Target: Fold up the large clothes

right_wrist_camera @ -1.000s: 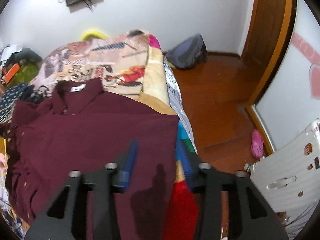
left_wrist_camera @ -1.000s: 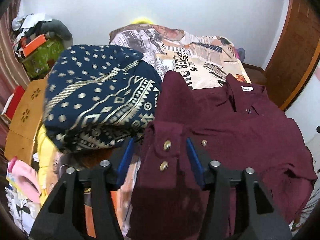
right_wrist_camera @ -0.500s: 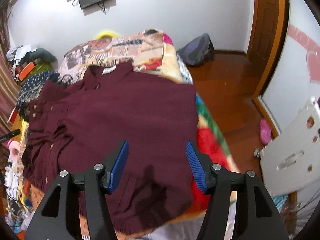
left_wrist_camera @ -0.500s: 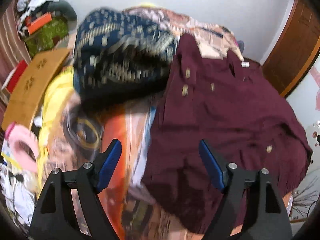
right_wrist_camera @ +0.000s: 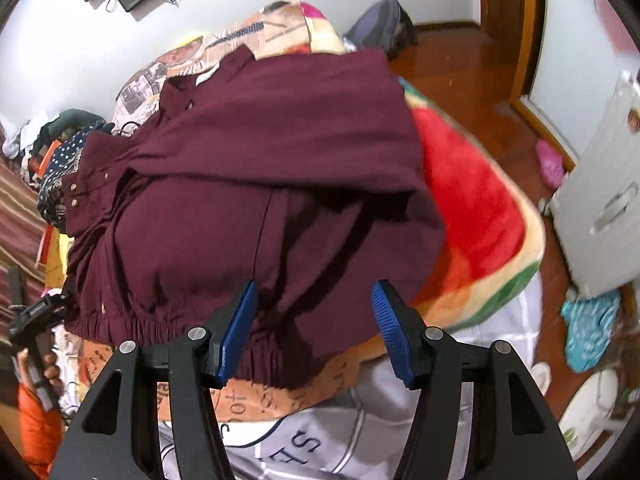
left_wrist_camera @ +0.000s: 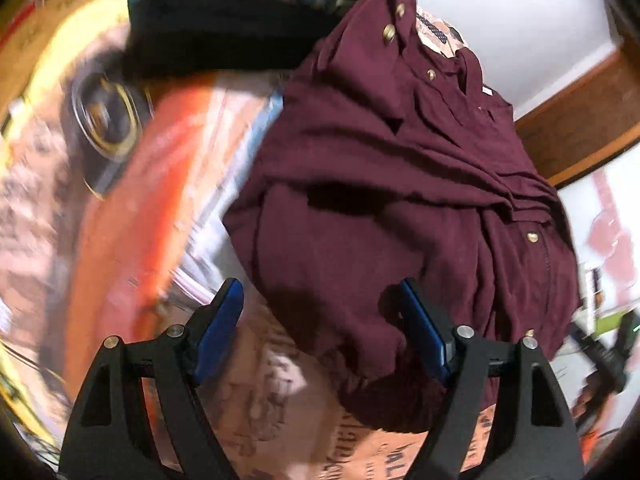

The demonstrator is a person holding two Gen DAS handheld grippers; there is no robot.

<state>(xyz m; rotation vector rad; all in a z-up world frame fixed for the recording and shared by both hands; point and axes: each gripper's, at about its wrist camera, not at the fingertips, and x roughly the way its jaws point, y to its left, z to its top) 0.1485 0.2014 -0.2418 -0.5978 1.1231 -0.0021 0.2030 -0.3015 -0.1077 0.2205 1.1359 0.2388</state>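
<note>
A maroon button-up jacket [left_wrist_camera: 400, 184] lies on the bed, both sleeves folded in over its body, collar at the far end. It also shows in the right wrist view [right_wrist_camera: 256, 184] with its elastic hem nearest me. My left gripper [left_wrist_camera: 324, 328] is open and empty, above the jacket's near left hem corner. My right gripper [right_wrist_camera: 316, 328] is open and empty, above the hem's right part. The left gripper also appears at the left edge of the right wrist view [right_wrist_camera: 32, 320], held in a hand.
A folded navy patterned garment [left_wrist_camera: 224, 12] lies on the bed to the jacket's far left. A printed blanket [right_wrist_camera: 480, 216] covers the bed. A white suitcase [right_wrist_camera: 600, 200] and wooden floor [right_wrist_camera: 472, 72] lie to the right.
Both grippers opened and let go of the jacket's folded sleeves, then drew back toward the hem. The jacket now lies with both sleeves folded in.
</note>
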